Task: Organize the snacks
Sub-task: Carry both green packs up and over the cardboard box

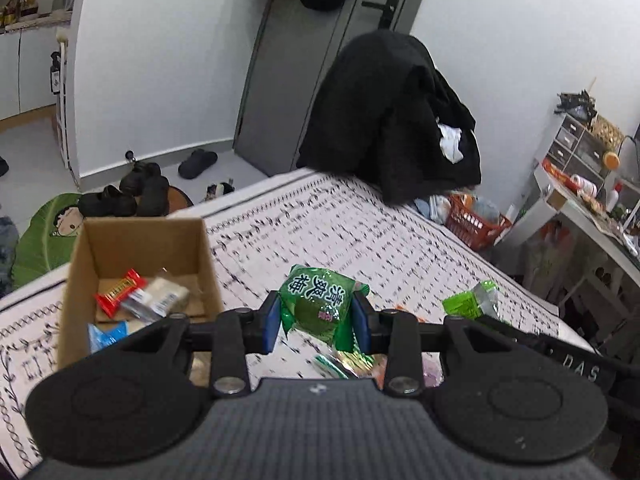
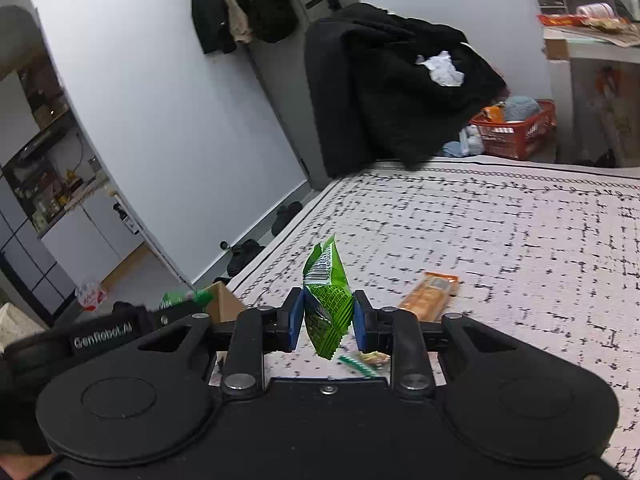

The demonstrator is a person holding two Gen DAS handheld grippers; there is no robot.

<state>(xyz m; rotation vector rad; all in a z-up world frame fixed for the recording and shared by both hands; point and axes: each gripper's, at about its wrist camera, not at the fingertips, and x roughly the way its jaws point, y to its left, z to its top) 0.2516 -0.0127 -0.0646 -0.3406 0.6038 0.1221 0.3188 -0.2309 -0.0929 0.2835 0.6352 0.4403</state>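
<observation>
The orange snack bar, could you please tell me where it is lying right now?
In the right wrist view, the orange snack bar lies on the patterned bedspread, just right of the right claw.

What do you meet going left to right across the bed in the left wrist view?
Cardboard box holding a red snack → dark green packet clamped in the left gripper → light green packet held by the right gripper.

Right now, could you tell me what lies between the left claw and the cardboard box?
In the left wrist view, only bare patterned cloth separates the left claw, shut on a green plum packet, from the cardboard box.
</observation>
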